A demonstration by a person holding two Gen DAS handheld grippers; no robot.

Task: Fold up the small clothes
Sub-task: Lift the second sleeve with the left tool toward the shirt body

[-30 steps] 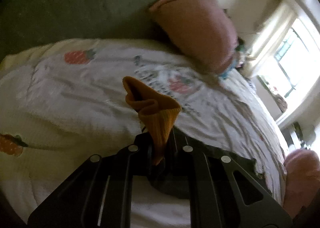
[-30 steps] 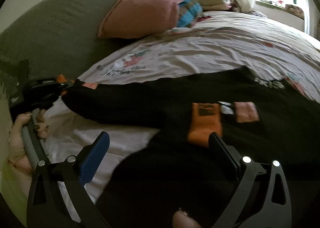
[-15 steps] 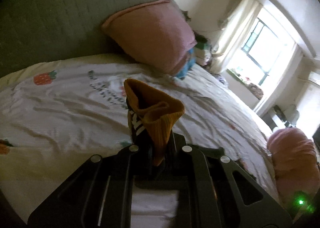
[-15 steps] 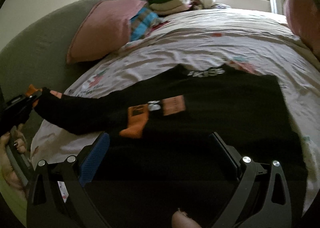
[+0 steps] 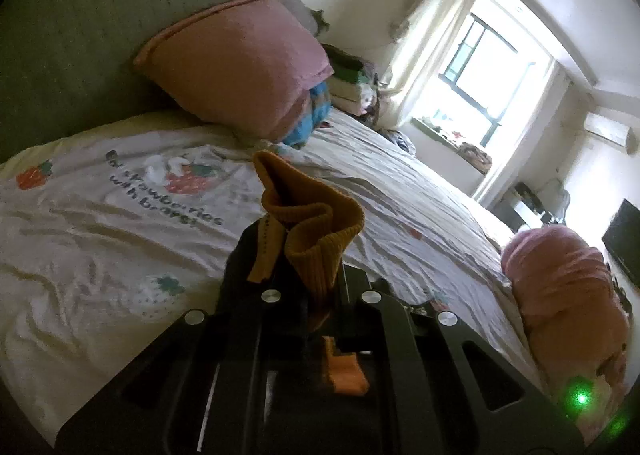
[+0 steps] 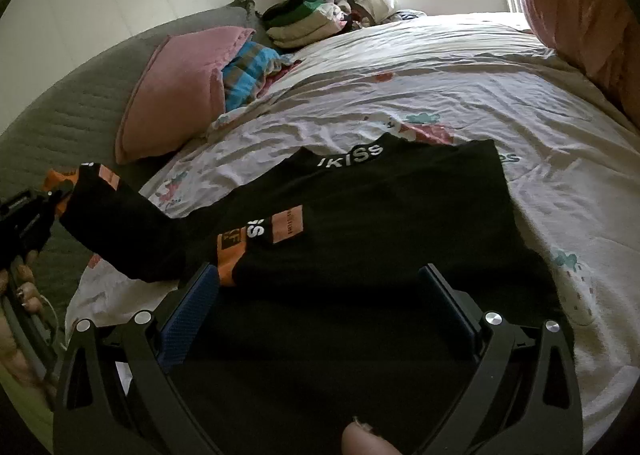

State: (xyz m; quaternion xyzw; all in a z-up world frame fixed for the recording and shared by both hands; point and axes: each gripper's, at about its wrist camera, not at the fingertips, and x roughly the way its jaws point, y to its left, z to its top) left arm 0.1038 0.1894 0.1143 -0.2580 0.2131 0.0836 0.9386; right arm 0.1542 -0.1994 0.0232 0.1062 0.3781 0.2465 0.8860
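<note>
A black sweatshirt (image 6: 380,223) with orange patches and white lettering lies spread on the white strawberry-print bedcover (image 6: 460,95). My left gripper (image 5: 316,295) is shut on the sleeve's orange ribbed cuff (image 5: 316,231), which stands up between the fingers. In the right wrist view that gripper (image 6: 28,215) holds the black sleeve (image 6: 120,239) lifted at the far left, a hand below it. My right gripper (image 6: 320,303) hovers open over the near part of the sweatshirt's body, with nothing between its blue pads (image 6: 192,311).
A pink pillow (image 5: 240,63) leans on the grey-green headboard (image 5: 80,35), striped blue cloth (image 6: 248,75) beside it. Folded clothes (image 6: 304,21) are stacked near the window. A pink bundle (image 5: 560,287) lies on the bed's right side.
My left gripper has risen and swung inward with the cuff, lifting the sleeve off the bedcover. My right gripper has moved across the sweatshirt's body, staying open.
</note>
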